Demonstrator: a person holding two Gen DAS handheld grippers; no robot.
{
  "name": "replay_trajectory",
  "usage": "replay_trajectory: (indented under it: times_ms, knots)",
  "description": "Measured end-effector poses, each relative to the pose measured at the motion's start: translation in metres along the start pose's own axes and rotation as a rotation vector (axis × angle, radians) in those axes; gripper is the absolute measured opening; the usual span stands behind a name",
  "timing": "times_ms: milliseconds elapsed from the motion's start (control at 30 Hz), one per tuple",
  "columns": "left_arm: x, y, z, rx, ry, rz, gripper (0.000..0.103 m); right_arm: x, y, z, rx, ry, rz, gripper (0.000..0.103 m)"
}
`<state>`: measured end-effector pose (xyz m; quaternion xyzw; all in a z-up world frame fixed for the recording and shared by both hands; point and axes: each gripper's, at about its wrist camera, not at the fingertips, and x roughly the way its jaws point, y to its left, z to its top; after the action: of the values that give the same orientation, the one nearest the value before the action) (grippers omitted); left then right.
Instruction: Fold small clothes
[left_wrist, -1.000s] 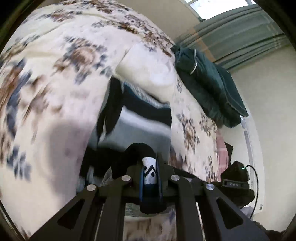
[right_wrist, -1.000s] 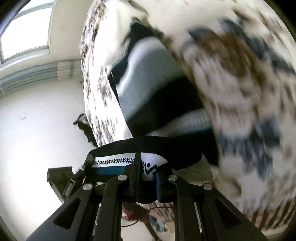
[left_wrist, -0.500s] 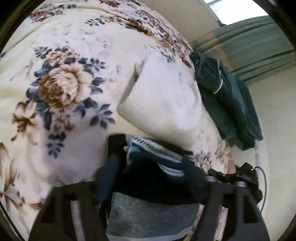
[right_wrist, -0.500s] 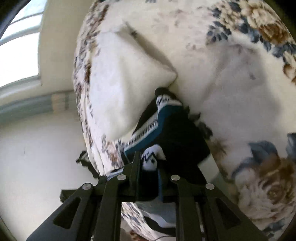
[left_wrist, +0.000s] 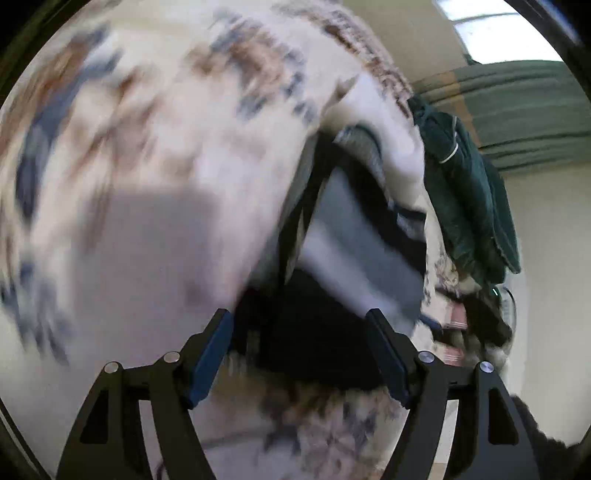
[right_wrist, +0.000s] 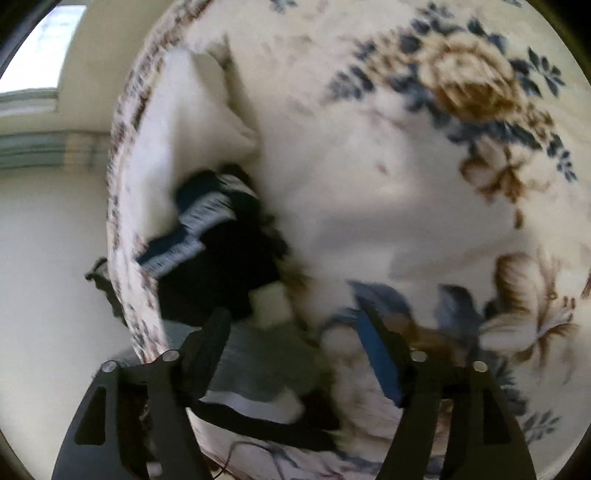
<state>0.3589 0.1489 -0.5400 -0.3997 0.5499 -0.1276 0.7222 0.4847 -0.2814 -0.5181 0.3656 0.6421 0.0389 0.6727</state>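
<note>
On the left, the left tool (left_wrist: 299, 325) stands with its two blue-padded fingers spread wide and nothing between them: it is released. Directly ahead of it lies the striped knitted garment in black, grey and white (left_wrist: 354, 254), on the cream bed cover printed with brown and blue flowers (left_wrist: 155, 192). In the left wrist view the garment starts right at the fingertips with a black band and runs away from the tool toward a white pillow (left_wrist: 380, 122), so its long axis lies roughly along the tool's pointing direction, tilted a little to the right. A dark green padded jacket (left_wrist: 469, 199) sits beyond the pillow, well apart from the work.

On the right, the right tool (right_wrist: 291, 325) is also released, fingers wide and empty. In its view the garment (right_wrist: 218, 251) lies ahead and to the left of the fingers, its patterned blue-and-white edge doubled over the black part, and a grey and white band passing under the left finger. Its long axis here slants from the tool up and leftward to the pillow (right_wrist: 173, 140).

Motion blur hides the fabric's exact edges. Judging from these views, one fold seems laid down, and the left tool is better lined up with the garment's near end for any next grasp.
</note>
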Motion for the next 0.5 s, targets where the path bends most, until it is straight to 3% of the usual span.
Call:
replay_trajectory:
  times_ms: [67, 200, 300, 433, 500]
  knots:
    - [0.011, 0.01, -0.023, -0.062, 0.021, -0.042, 0.072, 0.013, -0.005, 0.008, -0.023, 0.046, 0.055, 0.088]
    - [0.047, 0.01, -0.044, -0.122, 0.01, -0.137, 0.072, 0.06, 0.008, 0.04, -0.067, 0.141, 0.199, 0.092]
    - [0.08, 0.009, -0.04, -0.165, -0.017, -0.179, 0.072, 0.102, 0.024, 0.064, -0.113, 0.232, 0.236, 0.092]
    - [0.097, 0.013, -0.02, -0.268, -0.135, -0.221, 0.07, 0.143, 0.048, 0.078, -0.185, 0.314, 0.245, 0.092]
    - [0.091, 0.005, -0.011, -0.264, -0.163, -0.217, 0.027, 0.148, 0.057, 0.077, -0.209, 0.301, 0.249, 0.082]
